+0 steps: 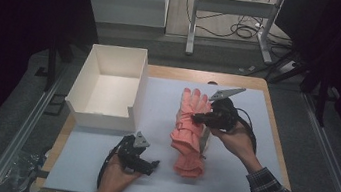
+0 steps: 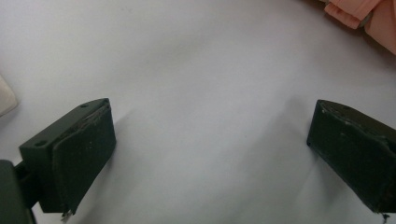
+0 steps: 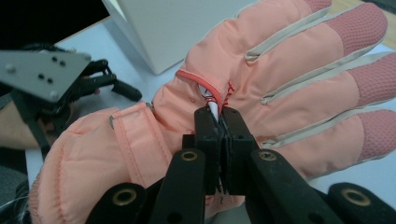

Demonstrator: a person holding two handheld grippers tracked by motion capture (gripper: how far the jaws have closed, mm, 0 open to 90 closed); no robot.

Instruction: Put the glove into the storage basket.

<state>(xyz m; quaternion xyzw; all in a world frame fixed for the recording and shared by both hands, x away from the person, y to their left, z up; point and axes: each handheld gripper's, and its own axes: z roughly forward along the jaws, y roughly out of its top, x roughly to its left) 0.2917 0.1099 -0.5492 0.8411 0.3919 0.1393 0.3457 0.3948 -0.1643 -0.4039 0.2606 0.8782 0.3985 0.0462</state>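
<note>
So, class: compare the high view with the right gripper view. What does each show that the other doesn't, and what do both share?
High view only: the right hand, the table's wooden edge and the floor cables.
Right gripper view only: the right gripper shut on a white tag on the glove.
Both: the glove, the white box and the left gripper.

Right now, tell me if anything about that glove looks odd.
The pink glove has a small white tag on a red loop at its middle. The right claw is shut on that tag, not on the fabric. Nothing looks torn or spilled.
</note>
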